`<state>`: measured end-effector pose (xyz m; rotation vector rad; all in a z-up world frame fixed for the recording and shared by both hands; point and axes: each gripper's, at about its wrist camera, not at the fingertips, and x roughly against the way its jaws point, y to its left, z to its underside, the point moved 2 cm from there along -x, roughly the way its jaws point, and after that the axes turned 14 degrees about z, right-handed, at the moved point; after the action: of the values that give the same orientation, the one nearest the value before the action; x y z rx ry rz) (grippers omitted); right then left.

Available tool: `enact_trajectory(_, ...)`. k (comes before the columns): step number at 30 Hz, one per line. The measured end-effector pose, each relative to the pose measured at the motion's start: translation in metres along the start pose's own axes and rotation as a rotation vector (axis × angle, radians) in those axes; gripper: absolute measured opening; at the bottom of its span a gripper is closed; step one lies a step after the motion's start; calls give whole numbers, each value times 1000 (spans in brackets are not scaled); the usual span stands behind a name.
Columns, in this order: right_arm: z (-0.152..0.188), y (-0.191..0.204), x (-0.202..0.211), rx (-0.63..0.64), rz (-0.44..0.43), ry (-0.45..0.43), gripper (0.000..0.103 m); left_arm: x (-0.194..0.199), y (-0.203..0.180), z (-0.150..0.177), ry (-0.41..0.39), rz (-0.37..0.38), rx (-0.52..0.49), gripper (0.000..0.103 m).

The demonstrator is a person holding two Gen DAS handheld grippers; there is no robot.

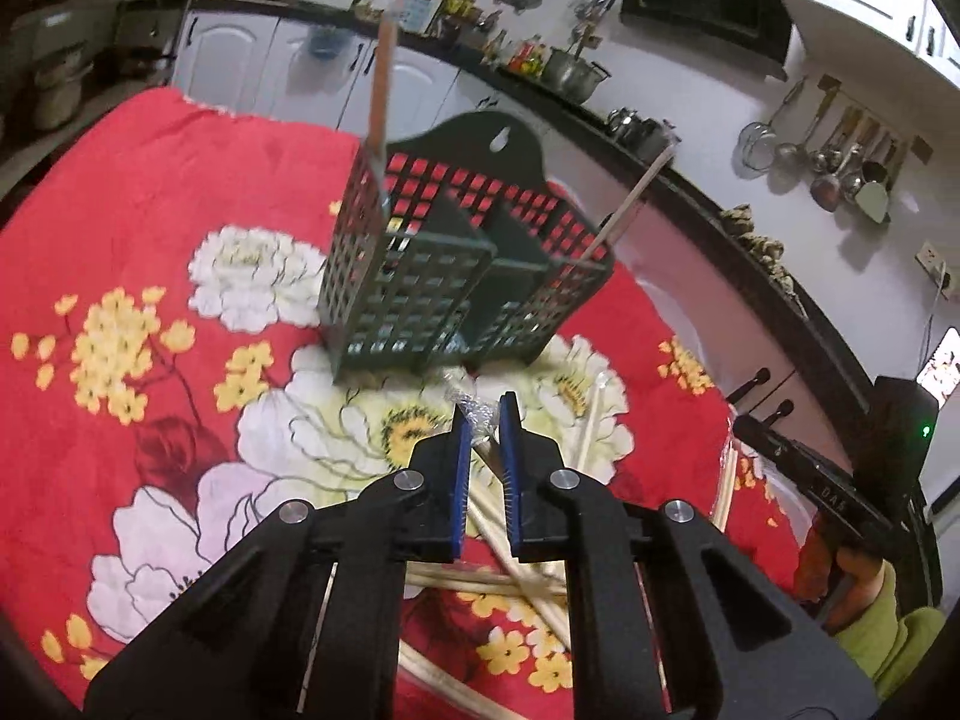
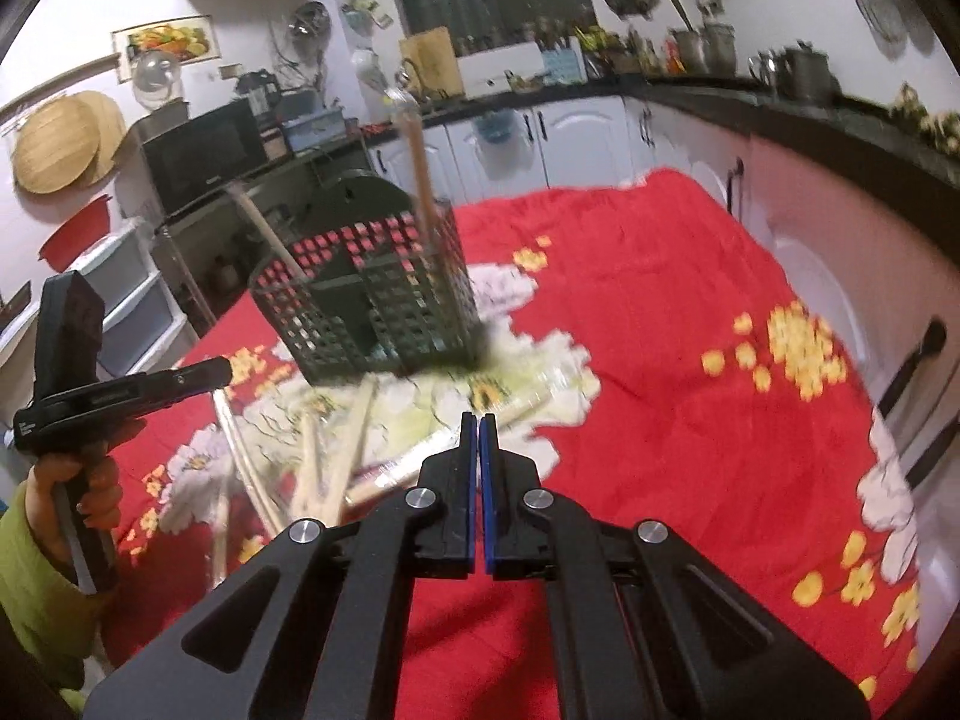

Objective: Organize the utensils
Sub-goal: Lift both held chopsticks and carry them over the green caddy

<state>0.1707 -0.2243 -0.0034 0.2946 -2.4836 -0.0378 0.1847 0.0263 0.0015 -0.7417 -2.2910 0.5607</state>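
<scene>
The chopstick (image 1: 487, 461) I take to be in hand runs from 11 to 5 o'clock in the left wrist view. Its upper end, with some crinkled wrapper, sits in the slim gap of the left gripper (image 1: 480, 420), which looks pinched on it. The green caddy (image 1: 432, 294) stands upright at 12 o'clock, just ahead on the red cloth (image 1: 180, 180), so I judge the stick must tip upright to drop in. The right gripper (image 2: 478, 426) is pressed together on nothing, with the caddy at its 11 o'clock and the loose chopsticks (image 2: 336, 456) at 10.
</scene>
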Motion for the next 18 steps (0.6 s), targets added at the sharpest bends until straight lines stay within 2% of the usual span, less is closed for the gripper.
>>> enact_trajectory(9, -37, 21, 37, 90, -26, -119, 1, 11, -31, -20, -30, 49, -81, 4)
enact_trajectory(18, -55, 32, 52, 128, -35, -178, 1, 17, -70, -41, -47, 118, -164, 3)
